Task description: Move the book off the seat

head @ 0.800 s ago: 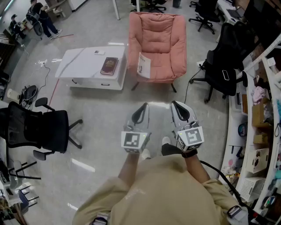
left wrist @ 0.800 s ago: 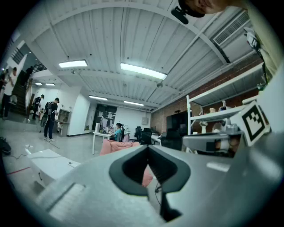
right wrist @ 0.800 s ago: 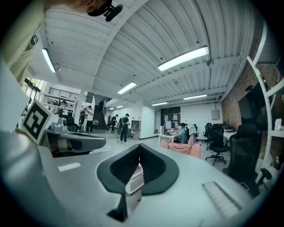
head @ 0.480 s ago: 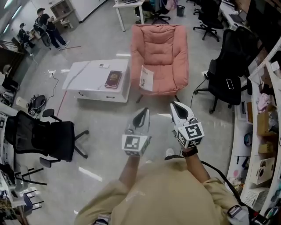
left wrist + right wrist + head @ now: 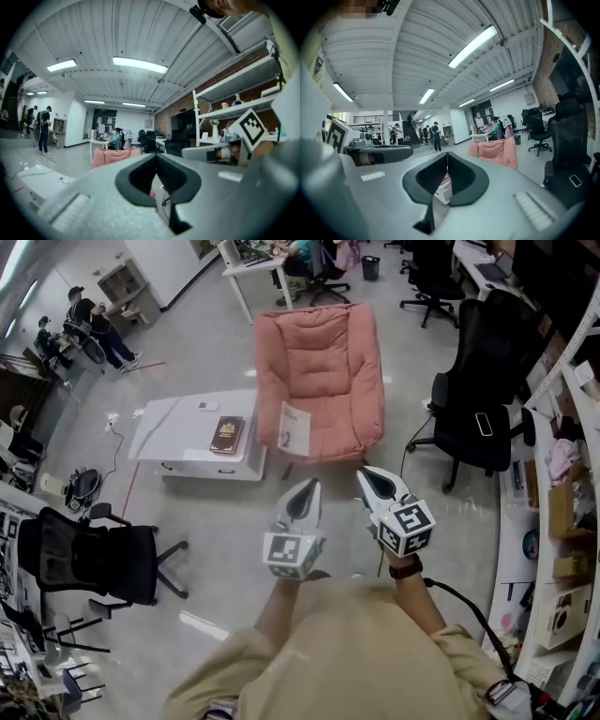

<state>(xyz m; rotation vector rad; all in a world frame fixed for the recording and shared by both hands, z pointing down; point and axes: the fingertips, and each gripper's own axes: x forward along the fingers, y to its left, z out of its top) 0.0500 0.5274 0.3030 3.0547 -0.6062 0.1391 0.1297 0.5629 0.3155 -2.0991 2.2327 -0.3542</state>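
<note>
A white book (image 5: 294,428) leans upright at the front left of the pink armchair's seat (image 5: 323,381). Both grippers hang in the air well short of the chair, above the floor. My left gripper (image 5: 307,486) is shut with nothing in it, its tips pointing toward the chair. Just to its right, my right gripper (image 5: 365,474) is also shut and empty. In the left gripper view the closed jaws (image 5: 156,155) point at the pink armchair (image 5: 110,155) far off. The right gripper view shows closed jaws (image 5: 447,153) and the armchair (image 5: 497,151) to the right.
A low white table (image 5: 178,432) with a dark red book (image 5: 226,435) stands left of the armchair. A black office chair (image 5: 80,554) is at the left, another black chair (image 5: 483,418) at the right. Shelving (image 5: 567,512) runs along the right edge. People stand far back left.
The head view has shifted: armchair and table now sit slightly lower left in the frame and more of the room behind shows. Both grippers stay shut and side by side.
</note>
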